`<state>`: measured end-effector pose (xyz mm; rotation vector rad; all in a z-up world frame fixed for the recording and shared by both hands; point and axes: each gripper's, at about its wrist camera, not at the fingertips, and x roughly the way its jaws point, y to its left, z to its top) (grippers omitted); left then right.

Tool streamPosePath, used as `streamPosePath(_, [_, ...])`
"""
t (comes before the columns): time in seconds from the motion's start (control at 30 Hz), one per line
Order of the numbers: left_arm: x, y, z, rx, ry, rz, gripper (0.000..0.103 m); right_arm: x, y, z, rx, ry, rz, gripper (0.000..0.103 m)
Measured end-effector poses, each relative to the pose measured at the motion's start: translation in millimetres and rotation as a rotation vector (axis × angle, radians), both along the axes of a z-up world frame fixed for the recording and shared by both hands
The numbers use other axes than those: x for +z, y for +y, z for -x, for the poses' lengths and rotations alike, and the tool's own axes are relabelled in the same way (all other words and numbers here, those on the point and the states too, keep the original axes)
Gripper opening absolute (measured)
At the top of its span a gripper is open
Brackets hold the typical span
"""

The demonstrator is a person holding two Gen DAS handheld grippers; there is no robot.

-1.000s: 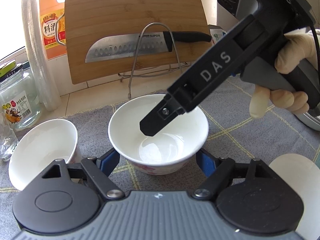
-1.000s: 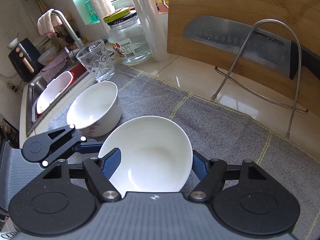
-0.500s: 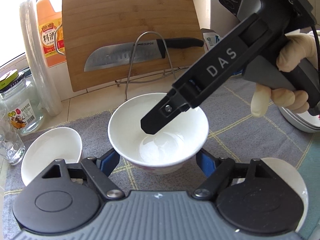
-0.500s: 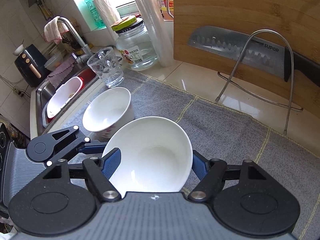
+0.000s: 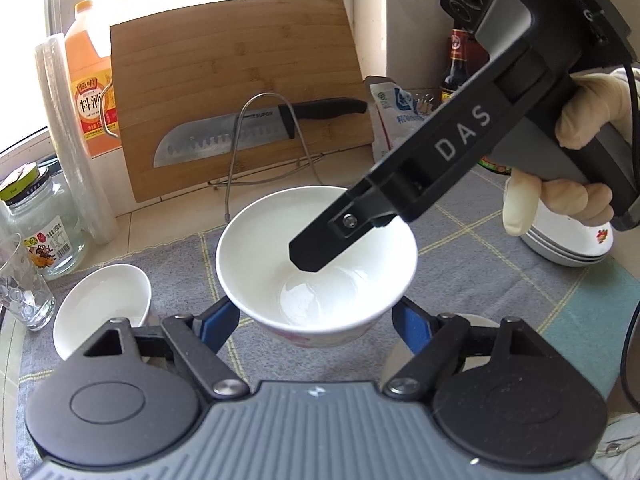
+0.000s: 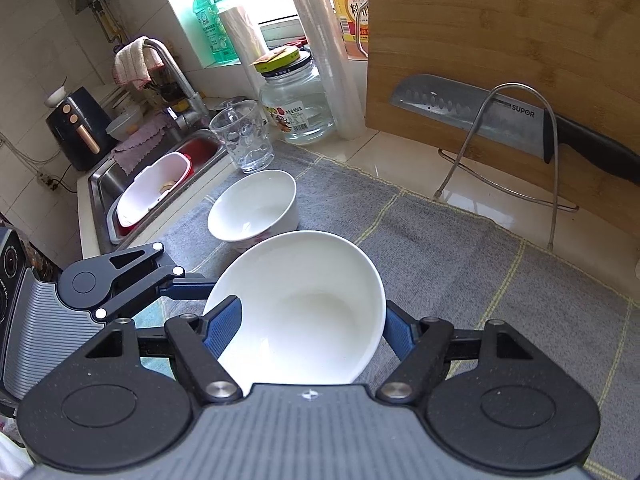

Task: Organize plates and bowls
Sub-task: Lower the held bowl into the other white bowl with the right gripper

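A white bowl (image 5: pixel 316 240) with a pink flower print hangs above the grey mat (image 5: pixel 460 240). My left gripper (image 5: pixel 314 314) is shut on it, a blue pad on each side. My right gripper (image 6: pixel 310 322) is shut on the same bowl (image 6: pixel 304 308). In the left wrist view the right gripper's finger (image 5: pixel 316 252) reaches down over the bowl's rim. The left gripper's blue finger (image 6: pixel 188 288) meets the bowl's left edge in the right wrist view. A second white bowl (image 5: pixel 100 304) (image 6: pixel 252 208) stands on the mat near the sink. A stack of plates (image 5: pixel 568 248) sits at the right.
A cutting board (image 5: pixel 240 80) leans on a wire rack with a knife (image 5: pixel 224 136) across it. A drinking glass (image 6: pixel 244 136), a jar (image 6: pixel 296 100) and a roll of film (image 6: pixel 328 40) stand by the sink (image 6: pixel 160 184). A gloved hand (image 5: pixel 560 200) grips the right gripper.
Both grippers have risen together with the bowl, so the mat and the second bowl look farther below. The plate stack has come into view at the right.
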<state>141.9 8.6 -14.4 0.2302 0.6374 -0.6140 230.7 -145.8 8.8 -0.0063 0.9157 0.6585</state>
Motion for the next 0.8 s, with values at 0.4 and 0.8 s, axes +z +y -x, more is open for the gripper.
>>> streamPosePath(0.4, [7,-10,40,0.0,0.017,0.016,0.083,4,-10,45,0.002,-0.015,0.006,0.08])
streamPosePath(0.8, [3,-24,69,-0.001,0.059,0.03,0.083,-5,-23,77,-0.011,0.007,0.005,0.08])
